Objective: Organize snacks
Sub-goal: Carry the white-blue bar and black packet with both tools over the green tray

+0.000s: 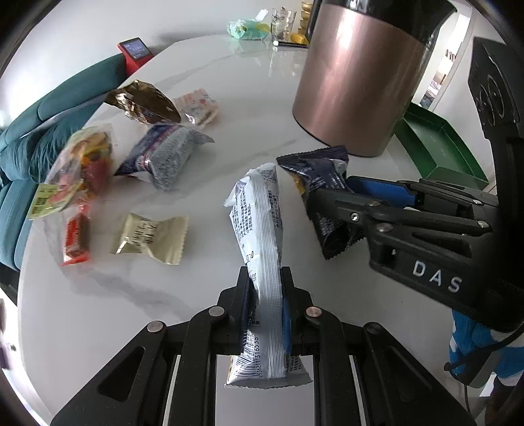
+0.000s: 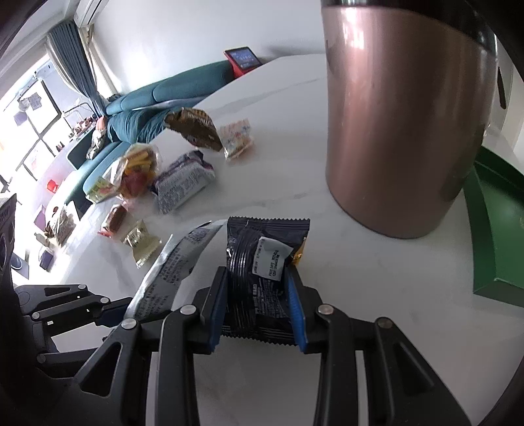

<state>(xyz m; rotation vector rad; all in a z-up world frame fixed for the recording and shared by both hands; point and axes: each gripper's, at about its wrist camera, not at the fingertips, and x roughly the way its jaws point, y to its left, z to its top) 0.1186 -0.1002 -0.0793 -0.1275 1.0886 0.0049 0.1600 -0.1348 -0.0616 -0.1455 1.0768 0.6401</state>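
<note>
Left claw (image 1: pixel 265 288) pinches a white packet (image 1: pixel 258 222); right claw (image 2: pixel 258 304) clamps a dark packet (image 2: pixel 258 262) near the green tray (image 2: pixel 491 229).

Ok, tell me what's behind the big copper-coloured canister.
Behind the copper-coloured canister, at the table's far end, a drinking glass, a pale green bag and some yellow items show. Anything directly behind its body is hidden.

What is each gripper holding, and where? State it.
Left gripper pinches the white snack packet near its lower end; right gripper clamps the dark snack packet across its middle.
</note>
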